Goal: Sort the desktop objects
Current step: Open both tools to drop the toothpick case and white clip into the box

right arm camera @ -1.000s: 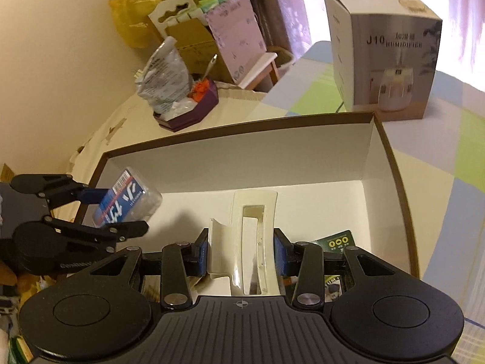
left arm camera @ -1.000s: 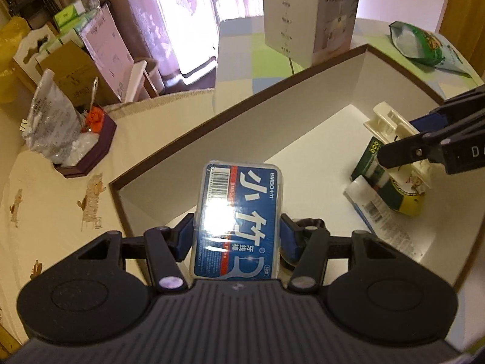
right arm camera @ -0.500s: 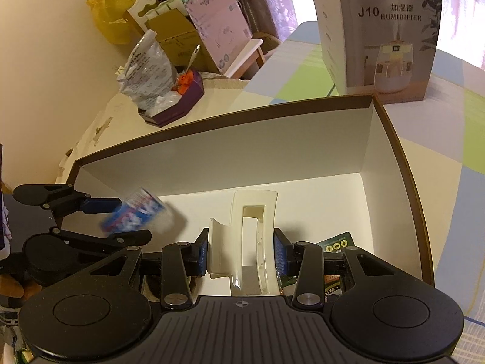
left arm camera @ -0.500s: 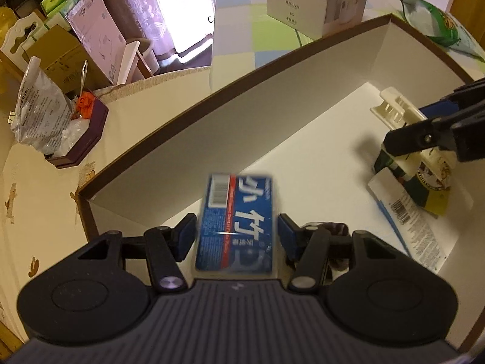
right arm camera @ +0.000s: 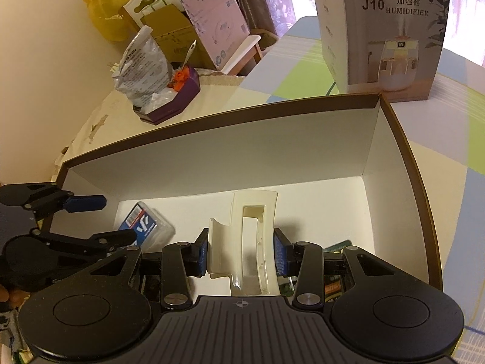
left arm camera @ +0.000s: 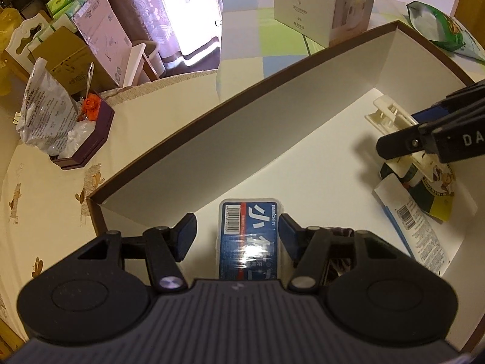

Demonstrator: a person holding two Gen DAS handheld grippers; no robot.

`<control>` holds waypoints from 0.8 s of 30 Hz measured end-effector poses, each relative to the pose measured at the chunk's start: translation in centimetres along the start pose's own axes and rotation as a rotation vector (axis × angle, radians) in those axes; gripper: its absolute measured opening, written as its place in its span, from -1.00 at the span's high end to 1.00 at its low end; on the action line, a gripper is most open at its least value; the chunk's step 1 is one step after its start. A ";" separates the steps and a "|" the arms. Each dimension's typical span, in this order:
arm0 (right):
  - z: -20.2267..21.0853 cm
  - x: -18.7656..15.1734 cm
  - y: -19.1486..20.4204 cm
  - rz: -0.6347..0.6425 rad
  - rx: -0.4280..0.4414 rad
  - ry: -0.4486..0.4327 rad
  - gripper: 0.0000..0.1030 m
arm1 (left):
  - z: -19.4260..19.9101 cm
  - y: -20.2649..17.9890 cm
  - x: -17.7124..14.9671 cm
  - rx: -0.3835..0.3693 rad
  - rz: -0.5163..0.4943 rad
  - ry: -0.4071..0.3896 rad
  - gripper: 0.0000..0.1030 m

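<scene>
Behind sits a box (right arm camera: 385,39) reading "J10 HUMIDIFIER".

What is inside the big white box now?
Inside the box lie a blue floss case, a green packet and a white tube. The right gripper holds a cream clip there; things beneath stay hidden.

You're in a home, a lived-in room: curtains (left arm camera: 169,15) glow at the window, a patterned cloth (left arm camera: 39,200) covers the tabletop, a humidifier box (right arm camera: 385,36) stands there, and cartons (right arm camera: 172,39) and bags (right arm camera: 112,15) pile along the wall.
</scene>
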State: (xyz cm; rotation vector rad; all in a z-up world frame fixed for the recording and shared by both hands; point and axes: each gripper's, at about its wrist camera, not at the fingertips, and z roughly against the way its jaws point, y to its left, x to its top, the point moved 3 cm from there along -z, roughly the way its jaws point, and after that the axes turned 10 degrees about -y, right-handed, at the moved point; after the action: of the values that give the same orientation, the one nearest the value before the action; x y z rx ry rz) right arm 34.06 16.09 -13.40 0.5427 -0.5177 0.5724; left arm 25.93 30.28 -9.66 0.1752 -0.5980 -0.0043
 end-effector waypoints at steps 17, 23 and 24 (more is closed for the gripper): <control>-0.8 -0.4 -0.3 0.191 -0.044 -0.026 -0.66 | 0.0 -0.1 0.3 0.003 0.017 -0.006 -0.22; 0.0 -1.0 -0.1 0.190 -0.042 0.000 -0.66 | 0.1 -0.3 0.2 0.005 0.021 -0.007 -0.23; 0.0 -1.1 -0.1 0.190 -0.044 0.004 -0.66 | 0.1 -0.3 0.2 0.005 0.021 -0.007 -0.23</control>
State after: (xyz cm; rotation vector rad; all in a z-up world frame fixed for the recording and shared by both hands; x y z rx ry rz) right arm 33.32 15.65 -14.00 0.4529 -0.5808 0.7414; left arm 26.02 29.93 -9.51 0.1736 -0.6072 0.0169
